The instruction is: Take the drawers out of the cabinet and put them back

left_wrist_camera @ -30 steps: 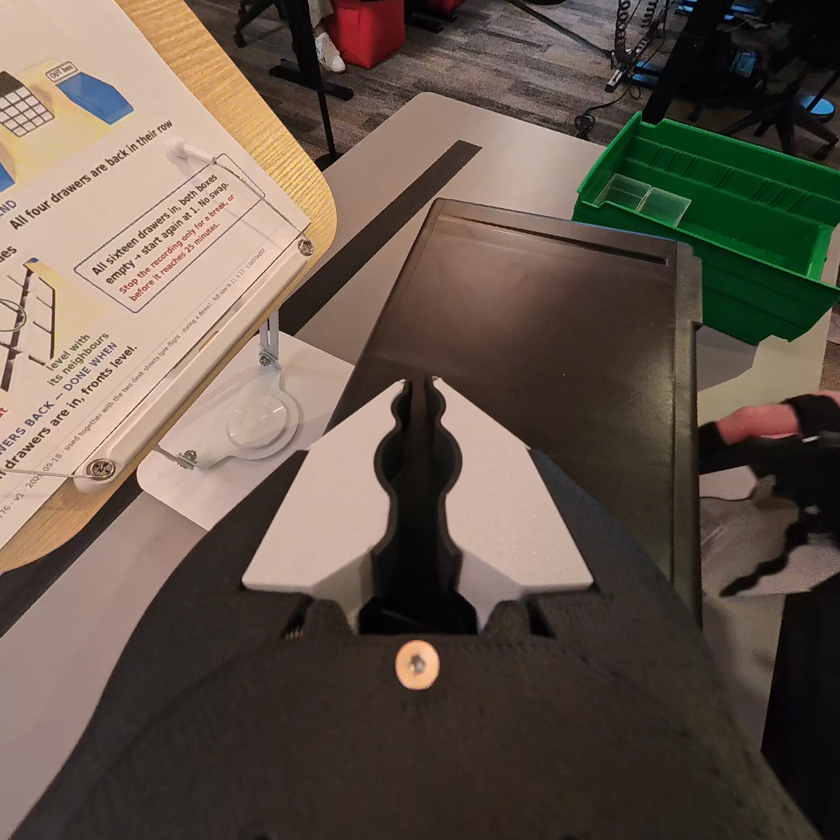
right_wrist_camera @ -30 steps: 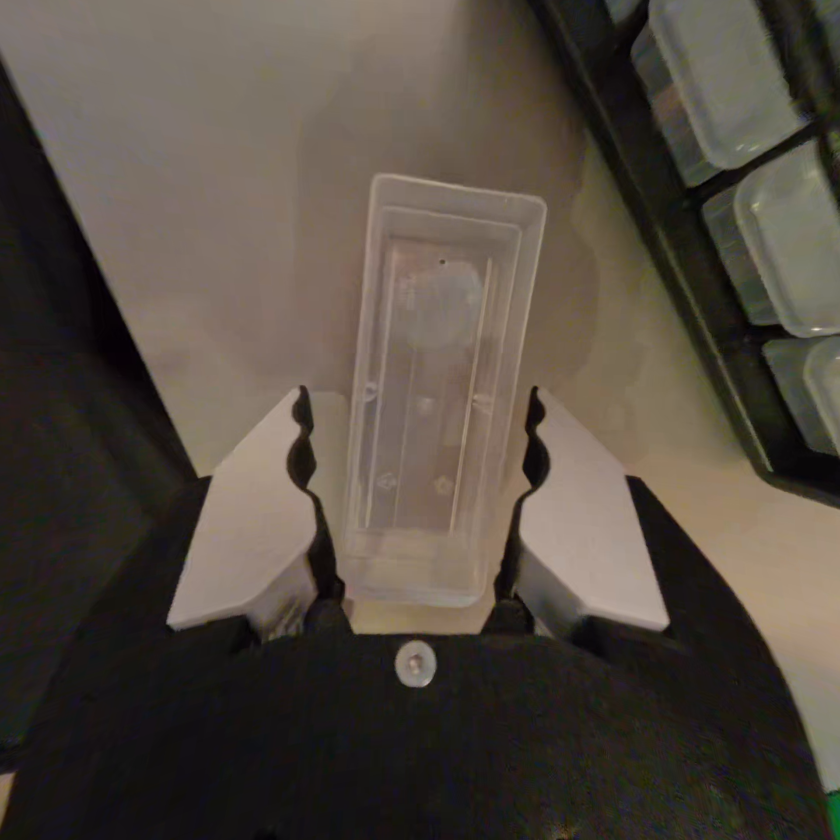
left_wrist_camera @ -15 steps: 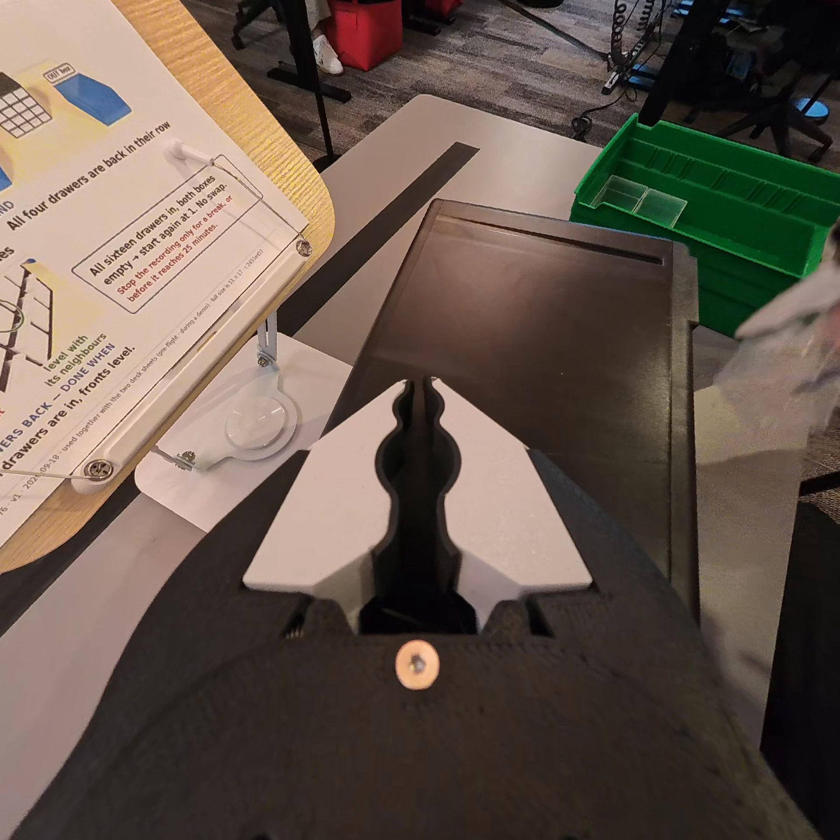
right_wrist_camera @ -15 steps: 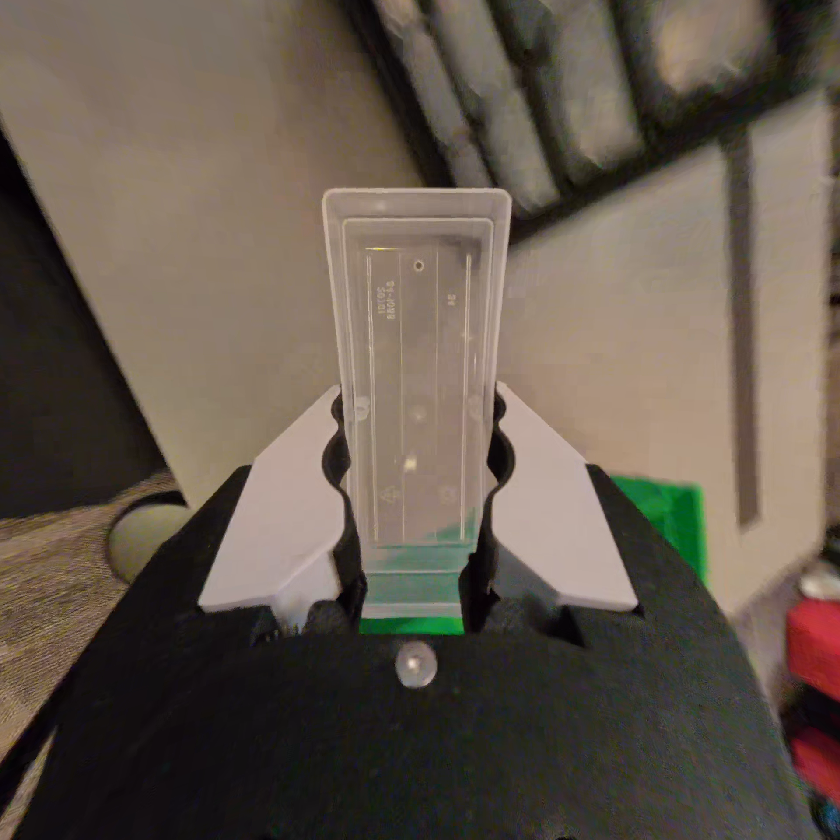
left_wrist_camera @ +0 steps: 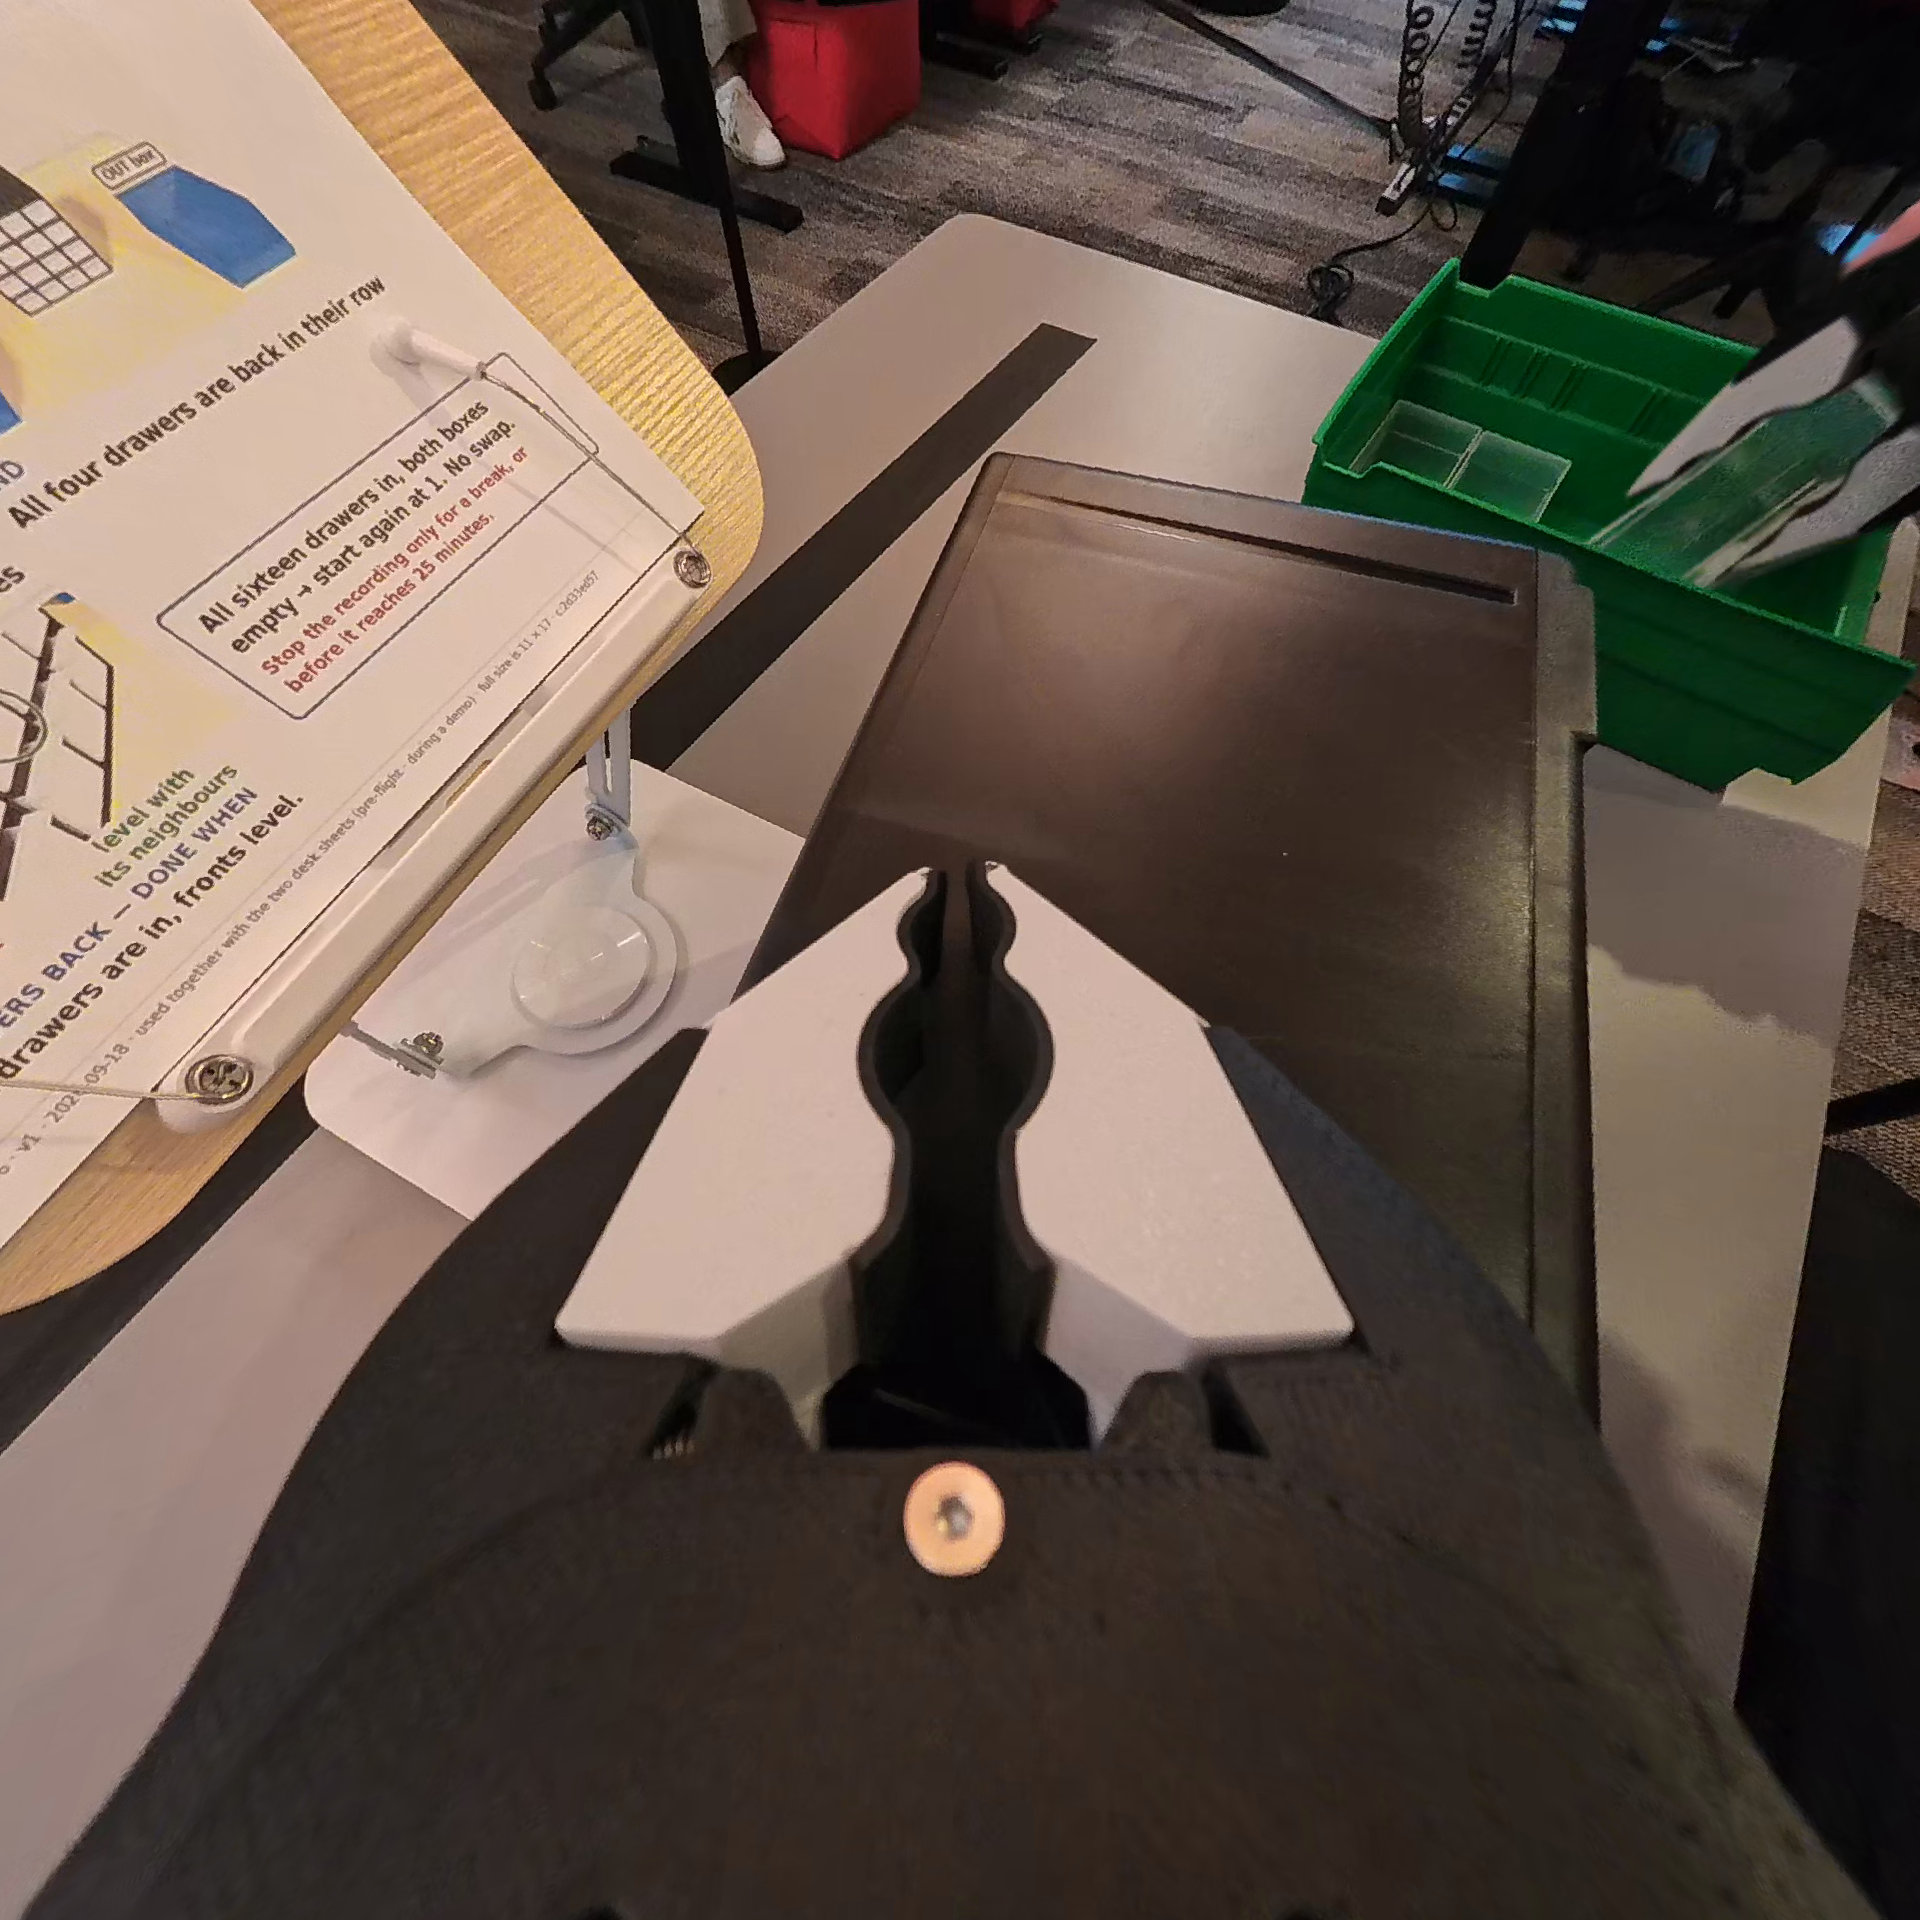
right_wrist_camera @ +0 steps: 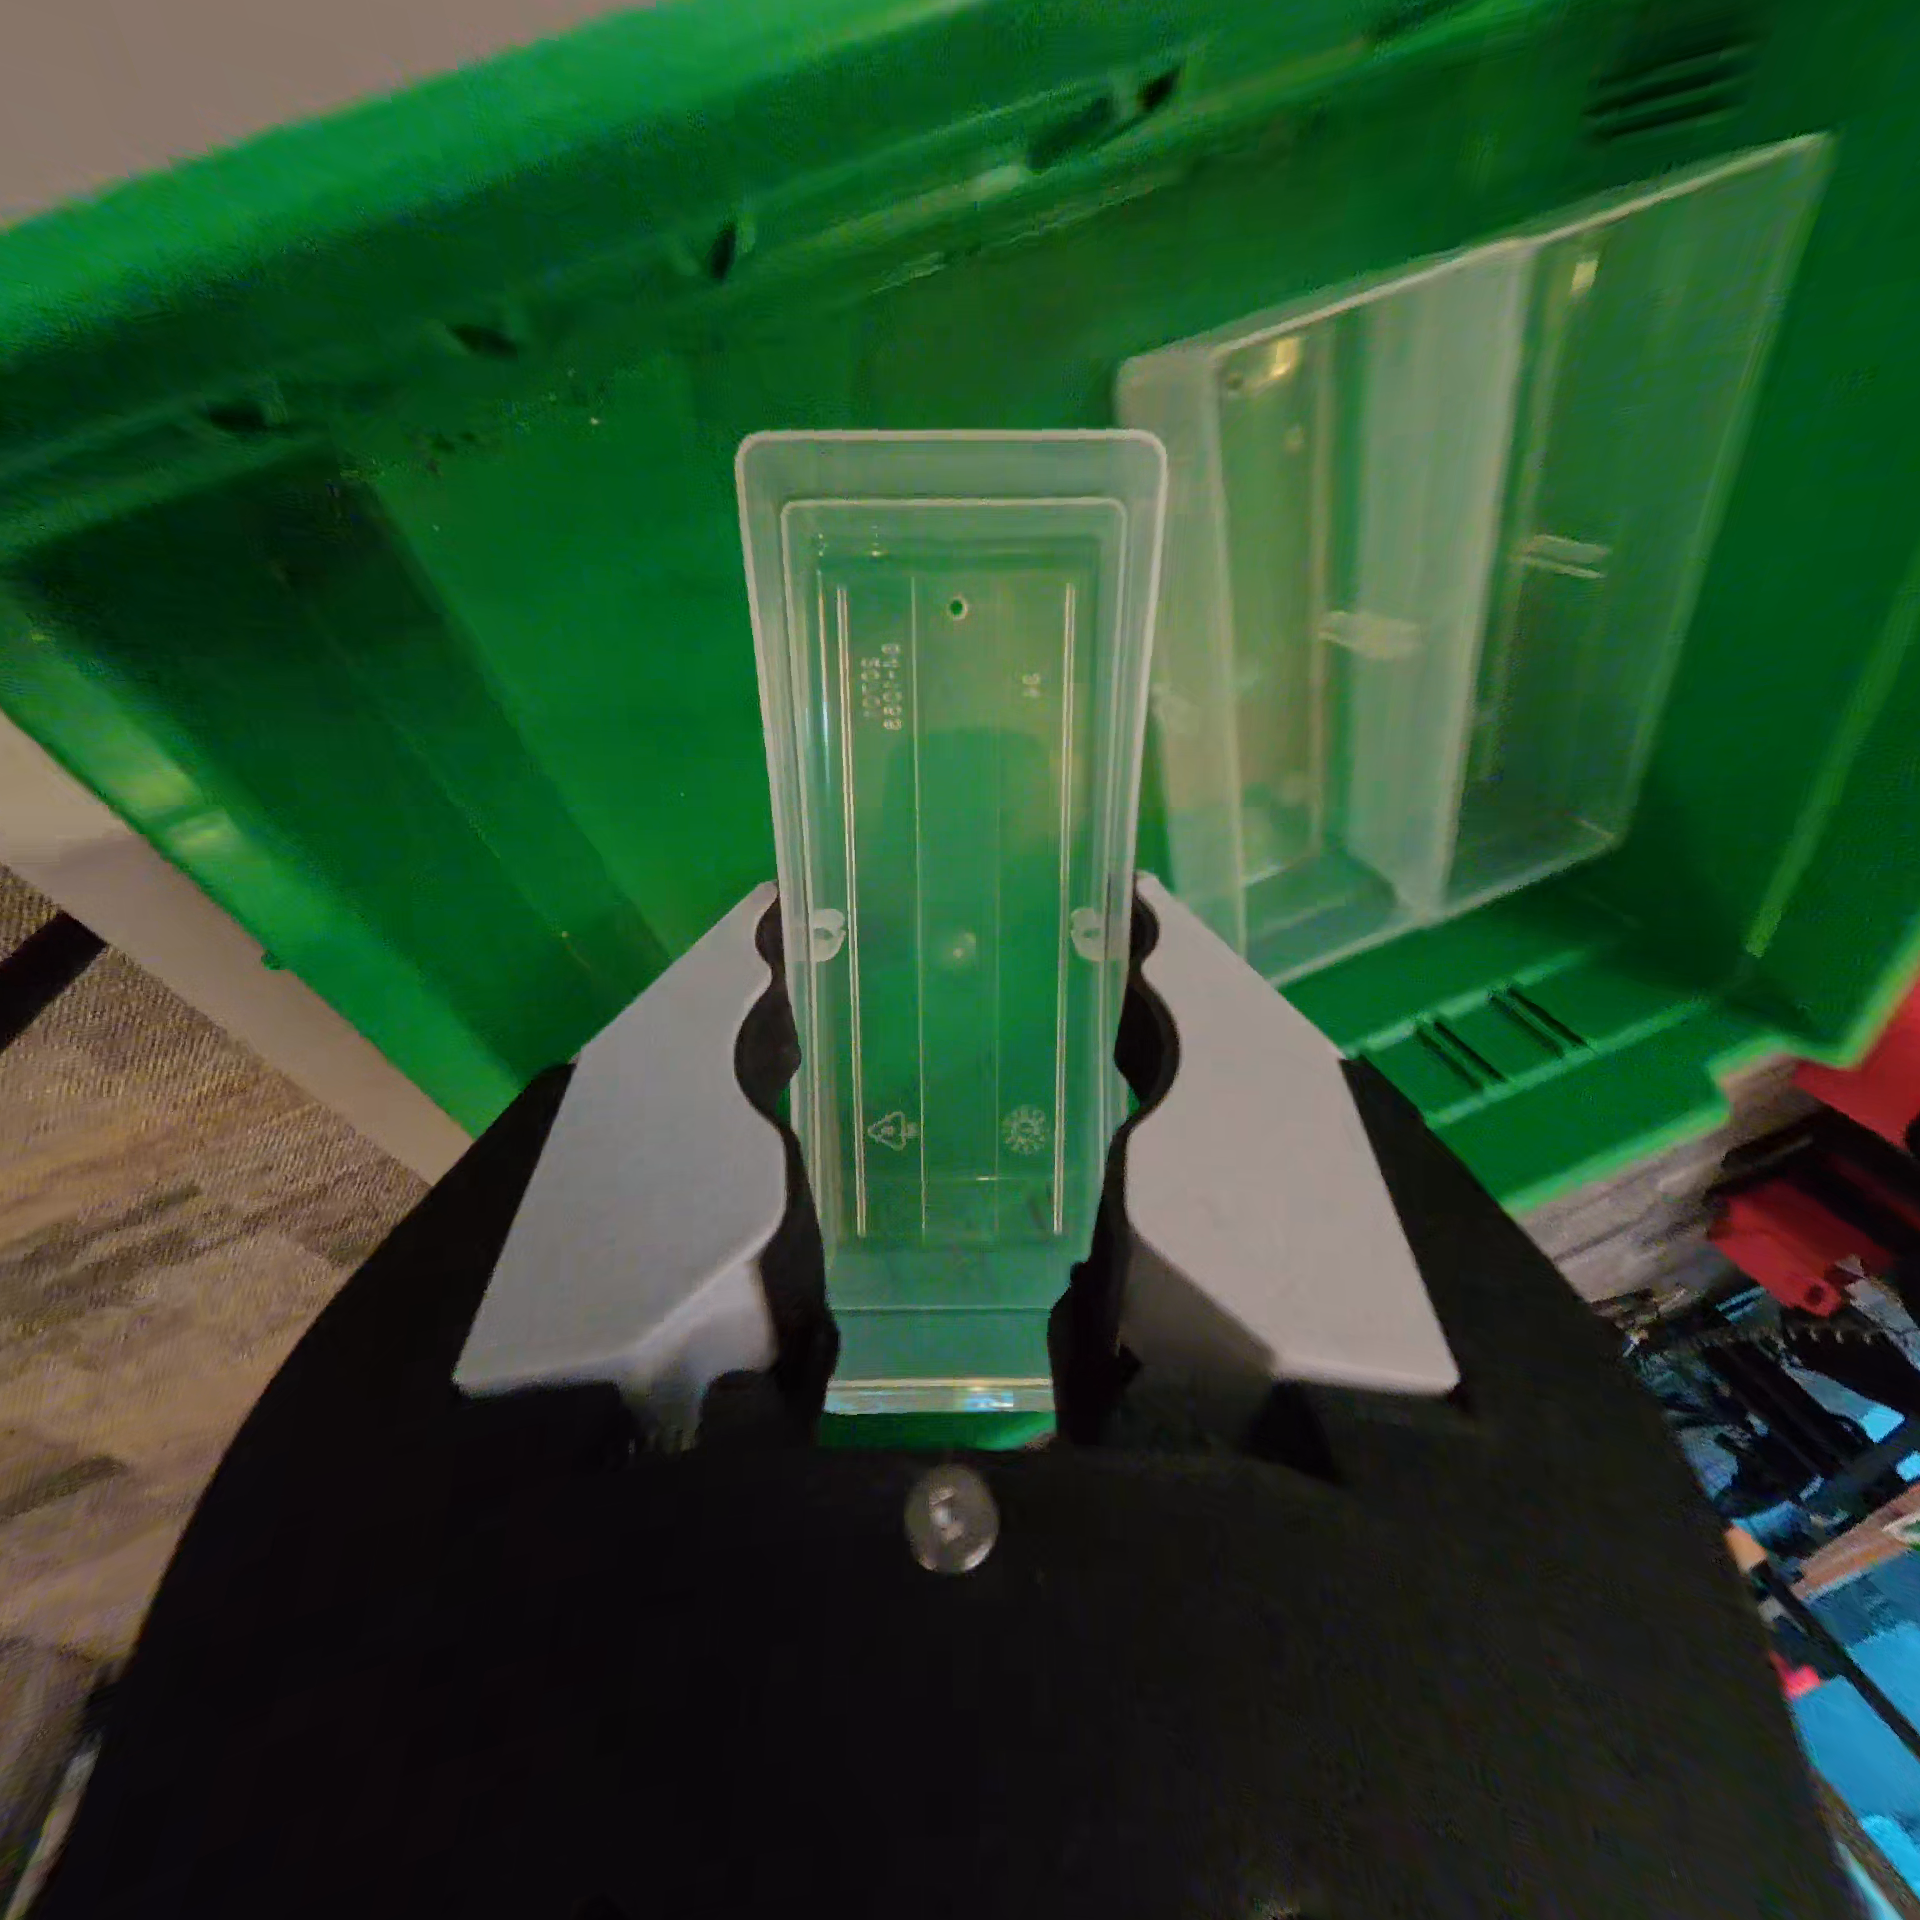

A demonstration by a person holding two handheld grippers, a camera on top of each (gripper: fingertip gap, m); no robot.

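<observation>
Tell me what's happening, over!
Right tongs shut on clear drawer, over green bin. Left tongs shut, empty, above black cabinet. Nothing blocking.

Even indoor light, wide-angle bending at edges; the bin (right_wrist_camera: 520, 312) beyond the right claw (right_wrist_camera: 951, 925) is motion-blurred.

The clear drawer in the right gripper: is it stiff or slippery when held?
The clear drawer probably stays stiff: its walls look straight between the right gripper fingers. It looks thin and empty, so likely light. Its smooth plastic may slip, though the wavy fingers should help.
</observation>
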